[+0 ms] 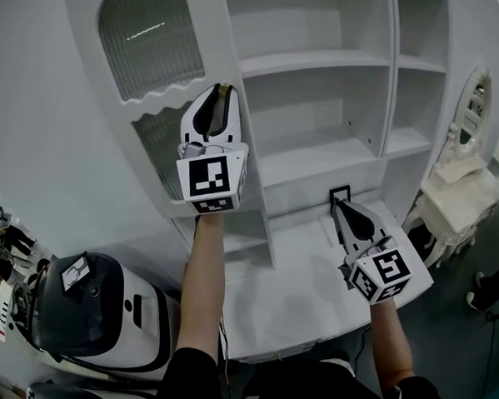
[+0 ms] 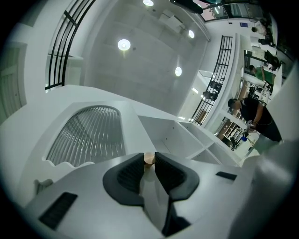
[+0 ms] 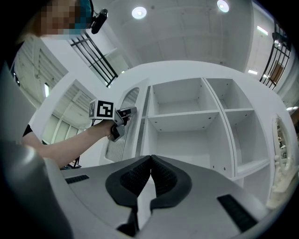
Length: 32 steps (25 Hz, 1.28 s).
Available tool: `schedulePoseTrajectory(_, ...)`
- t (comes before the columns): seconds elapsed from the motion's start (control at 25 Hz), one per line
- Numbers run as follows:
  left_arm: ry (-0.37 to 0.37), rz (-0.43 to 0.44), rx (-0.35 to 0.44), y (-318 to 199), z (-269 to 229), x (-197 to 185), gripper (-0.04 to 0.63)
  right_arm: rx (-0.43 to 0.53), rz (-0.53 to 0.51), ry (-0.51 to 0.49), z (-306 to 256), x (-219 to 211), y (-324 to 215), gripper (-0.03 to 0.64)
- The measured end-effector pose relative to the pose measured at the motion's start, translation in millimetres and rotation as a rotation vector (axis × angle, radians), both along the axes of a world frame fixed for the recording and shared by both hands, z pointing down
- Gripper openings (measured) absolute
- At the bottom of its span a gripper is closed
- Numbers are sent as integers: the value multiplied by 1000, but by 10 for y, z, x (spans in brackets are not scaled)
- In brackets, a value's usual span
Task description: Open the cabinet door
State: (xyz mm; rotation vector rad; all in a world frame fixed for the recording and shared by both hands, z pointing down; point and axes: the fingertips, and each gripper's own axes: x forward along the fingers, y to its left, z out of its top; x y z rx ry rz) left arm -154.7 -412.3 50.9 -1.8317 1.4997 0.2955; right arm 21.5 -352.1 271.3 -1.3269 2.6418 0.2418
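The white cabinet's door [image 1: 113, 104], with ribbed glass panes [image 1: 146, 31], stands at the left of the open shelves [image 1: 321, 98]. My left gripper [image 1: 223, 91] is raised to the door's right edge, with its jaws shut on a small brass knob [image 2: 149, 159]. The same door [image 2: 88, 135] fills the left gripper view, and the right gripper view shows it [image 3: 127, 126] with the left gripper [image 3: 125, 113] at its edge. My right gripper [image 1: 339, 201] hovers low over the cabinet's ledge [image 1: 295, 280], pointing at the shelves. Its jaws [image 3: 150, 159] are shut and hold nothing.
A white dressing table with an oval mirror [image 1: 471, 106] stands to the right of the cabinet. A black-and-white machine [image 1: 102, 312] sits on the floor at the lower left. Someone's shoe [image 1: 476, 300] shows at the right edge. People stand far off [image 2: 252, 109].
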Motion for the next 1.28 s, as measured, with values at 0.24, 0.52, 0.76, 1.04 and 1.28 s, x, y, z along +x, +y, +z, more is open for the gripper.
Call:
schedulePoseTrajectory(0.24,4,38,15,196,11,17,84,2,-25,5,14,-111,34,17)
schedulePoseTrajectory(0.52,29,107,28,433,23,-13,84,7,-44,6,-7,-228,44,17)
schedulePoseTrajectory(0.76,37,155,28,578,-24,51,83,5,-73,8,-60,-283,29,17)
schedulePoseTrajectory(1.04,50,213,26,825,4,-62,83,3,-102,11,-27,-487,70,17)
schedulePoseTrajectory(1.28,73,260,45,1210,40,-299,83,11,-126,15,14,-764,234,17)
